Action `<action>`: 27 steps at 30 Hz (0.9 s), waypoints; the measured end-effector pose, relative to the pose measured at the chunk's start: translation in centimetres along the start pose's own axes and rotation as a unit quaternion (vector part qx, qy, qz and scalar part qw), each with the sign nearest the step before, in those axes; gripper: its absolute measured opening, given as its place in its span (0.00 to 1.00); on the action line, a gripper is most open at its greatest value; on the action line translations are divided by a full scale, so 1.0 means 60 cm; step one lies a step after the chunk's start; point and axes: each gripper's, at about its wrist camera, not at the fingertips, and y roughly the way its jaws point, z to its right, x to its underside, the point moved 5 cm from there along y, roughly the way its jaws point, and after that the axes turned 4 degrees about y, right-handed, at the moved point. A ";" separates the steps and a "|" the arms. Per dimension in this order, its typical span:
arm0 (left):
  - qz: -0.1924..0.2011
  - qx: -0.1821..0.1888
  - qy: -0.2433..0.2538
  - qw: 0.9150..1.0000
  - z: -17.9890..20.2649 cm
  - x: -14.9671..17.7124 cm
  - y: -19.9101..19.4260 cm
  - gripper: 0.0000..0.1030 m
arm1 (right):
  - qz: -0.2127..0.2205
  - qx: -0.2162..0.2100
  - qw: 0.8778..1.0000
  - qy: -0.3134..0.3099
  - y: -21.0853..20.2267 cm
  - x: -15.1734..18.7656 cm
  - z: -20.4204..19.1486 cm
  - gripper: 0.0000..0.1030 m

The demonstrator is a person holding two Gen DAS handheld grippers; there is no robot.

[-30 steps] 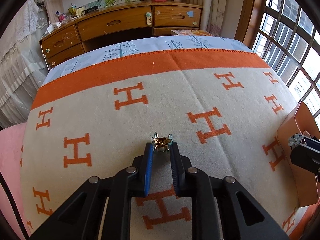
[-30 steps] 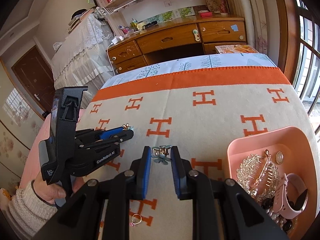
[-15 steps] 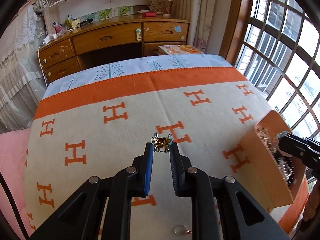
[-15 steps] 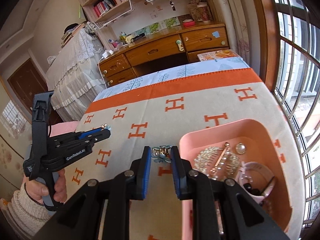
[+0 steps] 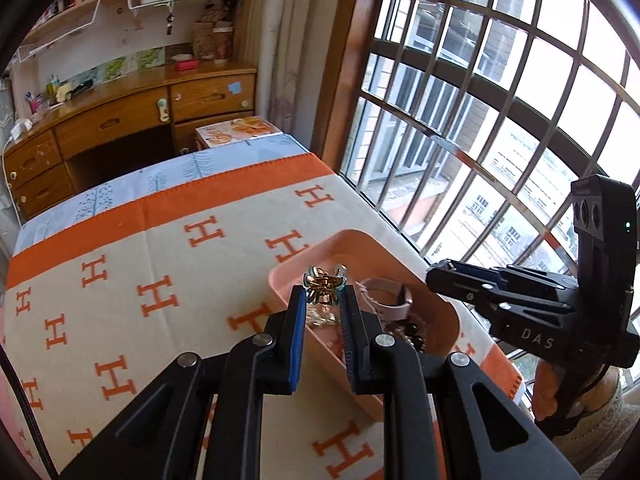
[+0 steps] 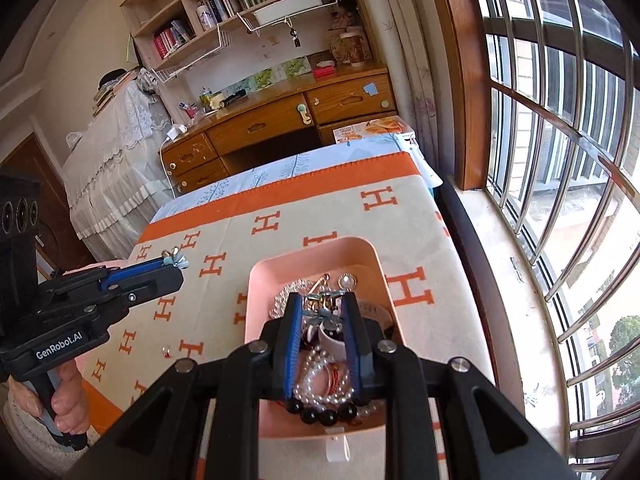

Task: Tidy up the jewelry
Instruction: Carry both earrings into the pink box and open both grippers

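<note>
At the centre of the left wrist view, the left gripper (image 5: 325,295) pinches a small gold and blue hair clip (image 5: 325,283), seen above the near rim of the pink tray (image 5: 288,280). In the right wrist view, the right gripper (image 6: 323,307) clamps a blue flower clip (image 6: 322,311) over the tray's pearls (image 6: 316,376), low in the frame. The tray sits on the bed's orange-patterned blanket (image 6: 224,240).

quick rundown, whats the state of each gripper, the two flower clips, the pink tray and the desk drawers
left gripper: shut on a flower clip
left flower clip: pinched at the fingertips, held in the air
right gripper: shut on the other clip, above the tray
right flower clip: held off the tray contents
pink tray: open-topped, holding pearls, beads and other pieces
desk drawers: all shut
</note>
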 end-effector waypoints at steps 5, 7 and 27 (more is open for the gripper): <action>-0.037 0.016 0.018 0.999 0.058 0.026 0.041 0.15 | -0.030 0.012 0.999 0.001 0.012 0.037 0.024 0.20; -0.049 0.012 0.025 0.998 0.071 0.035 0.053 0.15 | -0.040 0.011 0.999 0.003 0.015 0.047 0.031 0.20; -0.001 -0.040 -0.030 0.999 0.008 0.026 -0.036 0.27 | -0.025 -0.016 1.000 0.006 -0.013 0.050 0.019 0.34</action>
